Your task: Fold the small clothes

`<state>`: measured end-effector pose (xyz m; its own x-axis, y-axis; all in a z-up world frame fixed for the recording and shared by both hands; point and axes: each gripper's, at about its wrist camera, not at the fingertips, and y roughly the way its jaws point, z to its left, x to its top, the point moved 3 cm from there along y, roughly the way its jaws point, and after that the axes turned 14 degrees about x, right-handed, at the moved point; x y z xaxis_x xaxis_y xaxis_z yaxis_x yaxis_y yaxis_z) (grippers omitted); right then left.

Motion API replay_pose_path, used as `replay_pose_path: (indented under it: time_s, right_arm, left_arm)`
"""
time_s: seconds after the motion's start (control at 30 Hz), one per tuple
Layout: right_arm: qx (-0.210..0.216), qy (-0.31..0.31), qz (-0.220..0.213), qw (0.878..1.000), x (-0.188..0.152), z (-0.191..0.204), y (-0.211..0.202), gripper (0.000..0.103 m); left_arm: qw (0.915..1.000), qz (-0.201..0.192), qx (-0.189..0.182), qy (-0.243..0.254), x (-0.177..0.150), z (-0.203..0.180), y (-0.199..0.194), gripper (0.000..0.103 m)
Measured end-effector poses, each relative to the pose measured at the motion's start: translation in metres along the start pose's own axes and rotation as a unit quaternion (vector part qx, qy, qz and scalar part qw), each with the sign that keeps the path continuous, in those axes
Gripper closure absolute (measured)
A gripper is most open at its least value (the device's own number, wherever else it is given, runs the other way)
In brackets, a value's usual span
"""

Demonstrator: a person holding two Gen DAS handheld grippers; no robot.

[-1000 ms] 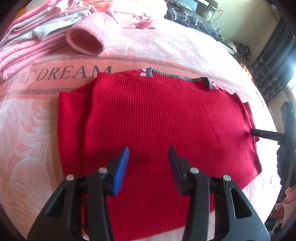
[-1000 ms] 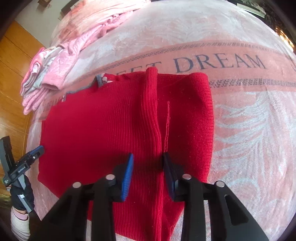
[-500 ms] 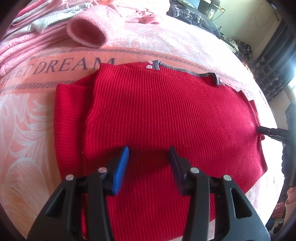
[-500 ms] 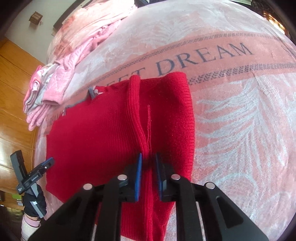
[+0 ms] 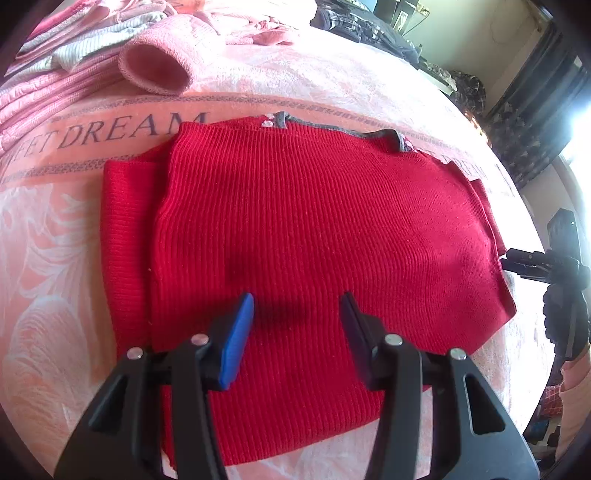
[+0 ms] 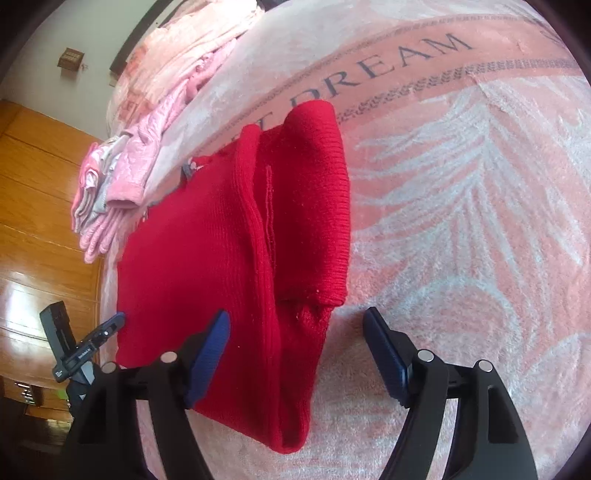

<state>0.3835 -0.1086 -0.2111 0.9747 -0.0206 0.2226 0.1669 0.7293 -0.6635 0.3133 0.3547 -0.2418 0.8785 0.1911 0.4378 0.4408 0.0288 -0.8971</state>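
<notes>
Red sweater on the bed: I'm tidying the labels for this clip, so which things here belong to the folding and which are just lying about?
Part of the job:
red sweater, partly folded
left claw, open over it
right claw, open at its edge

Lying about:
pink blanket underneath
pile of pink clothes
dark clothes far off

A bed carried everything, covered by a pink blanket (image 5: pixel 48 236) patterned with pale leaf shapes and crossed by a darker band lettered "DREAM". Directly ahead of the left jaws a red knitted sweater (image 5: pixel 314 229) lay flat on the blanket, grey collar at its far edge overlapping the lettered band. In the right view its side flap (image 6: pixel 306 206) lay ahead of the jaws. Beyond the sweater, up and left of the left jaws, rested a heap of pink clothes (image 5: pixel 74 70).
</notes>
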Motion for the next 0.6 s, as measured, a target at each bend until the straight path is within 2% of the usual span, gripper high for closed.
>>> replay_pose_path:
  time_s: [0.13,0.23,0.3,0.33,0.6]
  right_arm:
    - [-0.019,-0.031,0.002,0.999,0.003,0.006,0.014,0.038]
    - [-0.023,-0.030,-0.006,0.999,0.009,0.004,0.017,0.059]
    - [-0.001,-0.016,-0.009,1.000,0.012,0.000,0.018,0.084]
    - [0.009,-0.008,-0.009,1.000,0.012,-0.002,0.018,0.084]
    - [0.007,-0.009,-0.018,1.000,0.010,-0.001,0.020,0.086]
  left_arm:
    - [1.0000,0.002,-0.003,-0.005,0.000,0.003,0.005,0.054]
    - [0.9998,0.005,-0.011,-0.015,0.000,0.006,0.009,0.054]
    - [0.9997,0.006,-0.014,-0.020,0.000,0.009,0.010,0.054]
    - [0.9997,0.006,-0.015,-0.020,0.000,0.009,0.010,0.054]
    - [0.9999,0.006,-0.010,-0.007,-0.001,0.008,0.012,0.054]
